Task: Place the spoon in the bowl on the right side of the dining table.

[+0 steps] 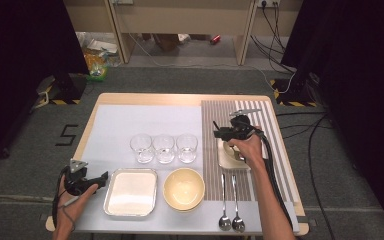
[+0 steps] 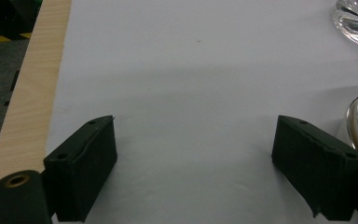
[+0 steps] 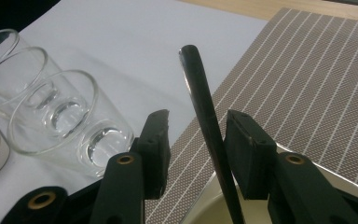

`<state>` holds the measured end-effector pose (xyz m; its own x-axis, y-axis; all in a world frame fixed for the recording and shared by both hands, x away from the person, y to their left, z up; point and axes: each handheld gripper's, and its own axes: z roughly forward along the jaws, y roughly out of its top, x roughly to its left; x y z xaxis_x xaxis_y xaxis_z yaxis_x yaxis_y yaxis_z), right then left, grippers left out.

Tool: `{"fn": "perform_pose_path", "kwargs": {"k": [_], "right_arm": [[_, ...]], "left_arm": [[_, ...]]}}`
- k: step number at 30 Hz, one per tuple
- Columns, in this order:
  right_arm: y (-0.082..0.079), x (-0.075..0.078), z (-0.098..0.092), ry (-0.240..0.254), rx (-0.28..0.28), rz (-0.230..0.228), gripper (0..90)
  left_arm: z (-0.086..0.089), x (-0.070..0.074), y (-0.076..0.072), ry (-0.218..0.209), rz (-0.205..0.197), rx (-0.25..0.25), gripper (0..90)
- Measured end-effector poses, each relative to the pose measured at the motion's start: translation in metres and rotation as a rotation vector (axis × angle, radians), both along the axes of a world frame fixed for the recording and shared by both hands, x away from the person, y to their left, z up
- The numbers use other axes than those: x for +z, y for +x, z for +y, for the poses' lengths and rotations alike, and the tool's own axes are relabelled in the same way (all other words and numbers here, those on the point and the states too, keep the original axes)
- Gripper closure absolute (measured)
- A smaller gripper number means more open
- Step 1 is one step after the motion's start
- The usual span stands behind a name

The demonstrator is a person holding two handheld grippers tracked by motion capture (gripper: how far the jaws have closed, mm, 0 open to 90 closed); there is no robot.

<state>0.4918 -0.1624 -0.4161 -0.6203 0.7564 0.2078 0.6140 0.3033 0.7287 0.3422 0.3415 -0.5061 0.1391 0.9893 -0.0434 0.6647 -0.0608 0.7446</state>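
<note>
The right gripper [image 1: 225, 131] is hovering over the small dish [image 1: 228, 156] near the table's right edge, its jaws sitting partly apart around a dark utensil handle [image 3: 205, 116] without clearly pinching it. The left gripper [image 1: 97, 181] is resting wide open by the near left corner, just beside the metal tray [image 1: 130, 192].

My grippers, left [image 1: 101, 178] and right [image 1: 215, 131], are black, with brass-coloured rivets. Dark handle [image 3: 205, 116] between my right jaws: black, slight sheen. Placemat [image 1: 260, 120]: grey-brown weave, thin white stripes. Table sheet [image 1: 145, 120]: pale lilac-white over light wood edge [image 1: 180, 98]. Bowl [image 1: 183, 188]: cream-yellow. Tray [image 1: 130, 192]: silver rim, white inside. Three glasses [image 1: 164, 148]: clear. Two spoons [image 1: 231, 220]: silver. Square dish [image 1: 227, 157]: cream.
</note>
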Motion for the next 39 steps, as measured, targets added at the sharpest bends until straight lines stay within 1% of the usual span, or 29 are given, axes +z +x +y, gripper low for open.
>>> {"fn": "perform_pose_path", "kwargs": {"k": [2, 8, 16, 18, 19, 21, 24, 28, 32, 36, 39], "right_arm": [[-0.003, 0.000, 0.004, -0.001, 0.022, -0.009, 60.8], [-0.016, 0.002, 0.014, -0.011, 0.070, -0.013, 61.0], [-0.032, 0.001, 0.016, -0.021, 0.108, -0.016, 61.1], [-0.036, 0.001, 0.015, -0.012, 0.119, -0.017, 60.9], [-0.039, 0.001, 0.015, -0.009, 0.123, -0.017, 60.8], [-0.045, 0.002, 0.014, -0.018, 0.139, -0.015, 60.5], [-0.056, 0.004, 0.012, -0.021, 0.166, -0.030, 59.6], [-0.071, 0.007, 0.008, -0.022, 0.189, -0.029, 58.3], [-0.082, 0.008, 0.001, -0.022, 0.197, -0.035, 57.6], [-0.093, 0.010, -0.007, -0.014, 0.205, -0.051, 57.0], [-0.102, 0.012, -0.015, -0.021, 0.213, -0.055, 57.2]], "left_arm": [[0.000, 0.000, 0.000, 0.001, -0.001, 0.000, 13.2], [0.000, 0.000, 0.000, 0.000, -0.001, 0.000, 13.2], [0.000, 0.000, 0.000, -0.002, 0.000, -0.001, 13.3], [0.000, 0.000, 0.000, -0.001, 0.000, 0.000, 13.2], [0.000, 0.000, 0.000, 0.000, -0.001, 0.000, 13.2], [0.000, 0.000, 0.000, -0.003, 0.000, -0.001, 13.2], [0.000, 0.000, 0.000, 0.000, 0.000, 0.000, 13.2], [0.000, 0.000, 0.000, 0.000, 0.000, -0.001, 13.2], [0.000, 0.000, 0.000, 0.000, 0.000, 0.000, 13.2], [0.000, 0.000, 0.000, 0.001, 0.000, -0.001, 13.2], [0.000, 0.000, 0.000, 0.001, 0.000, 0.000, 13.2]]}}
